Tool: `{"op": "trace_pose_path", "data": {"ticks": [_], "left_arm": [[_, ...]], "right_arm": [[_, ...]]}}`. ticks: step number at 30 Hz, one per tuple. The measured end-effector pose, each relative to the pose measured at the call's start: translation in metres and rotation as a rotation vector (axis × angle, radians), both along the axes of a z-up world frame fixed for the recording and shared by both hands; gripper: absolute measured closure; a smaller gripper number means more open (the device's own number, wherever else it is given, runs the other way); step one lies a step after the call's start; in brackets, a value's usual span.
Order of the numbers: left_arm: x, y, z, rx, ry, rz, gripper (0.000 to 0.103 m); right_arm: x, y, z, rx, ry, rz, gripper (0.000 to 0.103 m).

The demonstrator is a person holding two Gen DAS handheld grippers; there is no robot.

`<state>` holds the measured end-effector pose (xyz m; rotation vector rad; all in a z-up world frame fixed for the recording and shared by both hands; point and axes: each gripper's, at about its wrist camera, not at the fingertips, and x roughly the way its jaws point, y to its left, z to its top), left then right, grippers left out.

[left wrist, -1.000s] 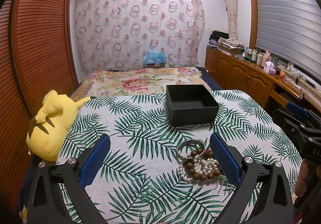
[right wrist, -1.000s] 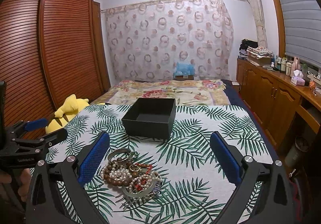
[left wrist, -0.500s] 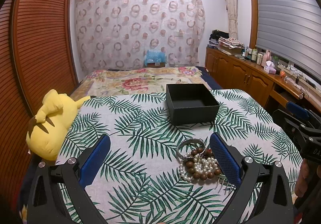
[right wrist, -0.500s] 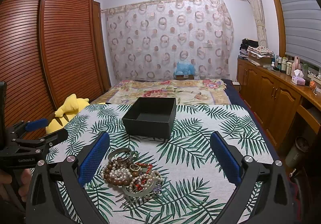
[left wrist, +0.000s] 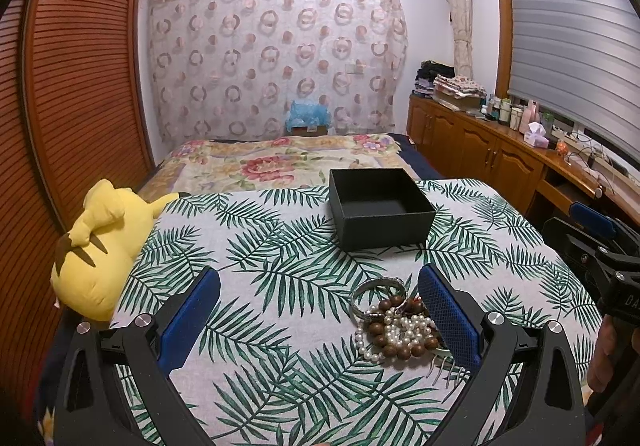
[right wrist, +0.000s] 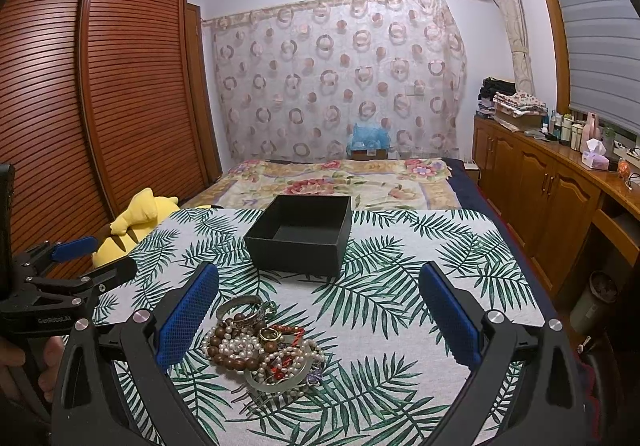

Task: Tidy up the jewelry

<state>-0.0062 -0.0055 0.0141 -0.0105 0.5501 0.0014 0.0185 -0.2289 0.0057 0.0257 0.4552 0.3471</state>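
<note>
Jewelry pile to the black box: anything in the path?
Nothing visible. The jewelry pile lies on the leaf-print cloth, and only bare cloth separates it from the open black box. Both the right gripper and left gripper are open, holding nothing.

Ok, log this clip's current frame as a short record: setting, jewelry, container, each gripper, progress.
setting: table with palm-leaf tablecloth at the foot of a bed; yellow plush toy at its left edge
jewelry: tangled jewelry pile on the cloth, with pearl strands, brown wooden beads, silver bangle, a ring
container: black open box, nothing visible inside, beyond the pile
left gripper: open, holding nothing, pile by its right finger
right gripper: open, holding nothing, pile by its left finger
progress: no piece in the box yet
</note>
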Motion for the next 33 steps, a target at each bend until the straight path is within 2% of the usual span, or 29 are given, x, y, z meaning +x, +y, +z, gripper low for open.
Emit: {"op": "trace_pose_path", "data": {"ticks": [17, 23, 33], "left_arm": [[0.002, -0.002, -0.006, 0.0, 0.011, -0.008, 0.007], [0.015, 0.002, -0.025, -0.01, 0.064, -0.029, 0.007], [0.037, -0.001, -0.055, -0.015, 0.154, -0.107, 0.007]], "right_arm": [[0.0, 0.005, -0.001, 0.002, 0.003, 0.004, 0.002], [0.001, 0.001, -0.002, 0.008, 0.021, 0.012, 0.002], [0.013, -0.009, -0.035, -0.026, 0.067, 0.008, 0.002]]}}
